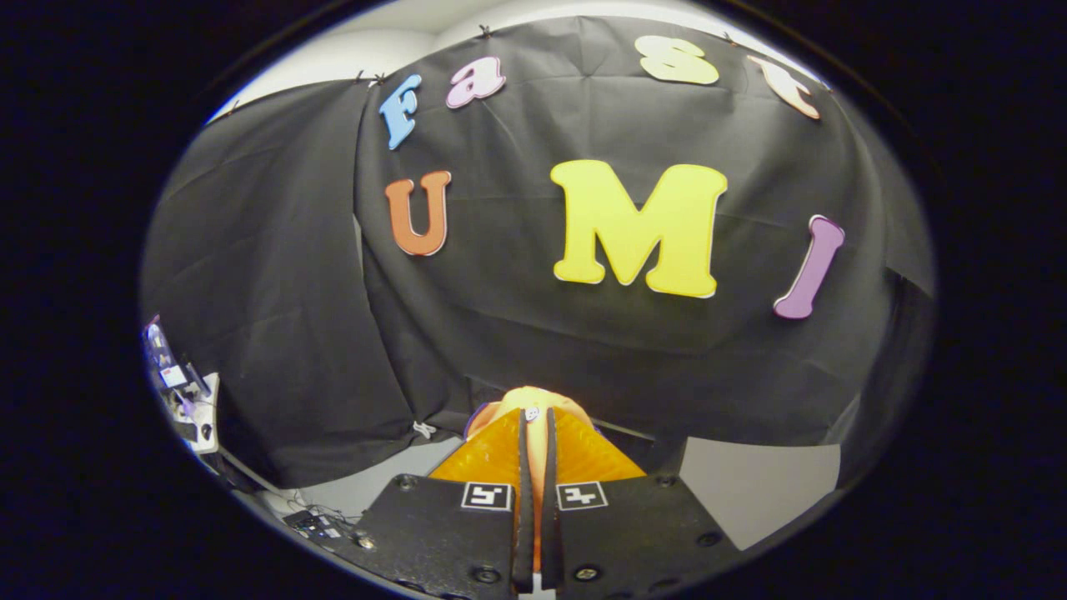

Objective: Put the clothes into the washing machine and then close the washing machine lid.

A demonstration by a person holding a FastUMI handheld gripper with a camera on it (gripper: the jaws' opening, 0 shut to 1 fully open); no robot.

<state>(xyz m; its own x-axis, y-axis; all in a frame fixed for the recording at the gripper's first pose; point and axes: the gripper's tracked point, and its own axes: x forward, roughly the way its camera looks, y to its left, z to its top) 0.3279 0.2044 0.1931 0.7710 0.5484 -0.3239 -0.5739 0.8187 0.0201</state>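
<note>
So the gripper is pointed up at the booth's black cloth wall, held well above the floor. Its two fingers are squeezed nearly together, with just a thin slit between them, and a peach-coloured piece of clothing is pinched in that slit. You can see the fabric bulging out in a soft rounded lump right at and just past the fingertips, with a sliver of it also showing down the gap between the fingers. There's a small white tag or button-like speck on the lump, too tiny to make out. Both fingers press on the cloth from either side, so it's a proper clamp.

Beyond the garment it's only the draped wall. Off to the left, low down, sits some white equipment with cables trailing on the pale floor. Can't tell what that gear is.
</note>
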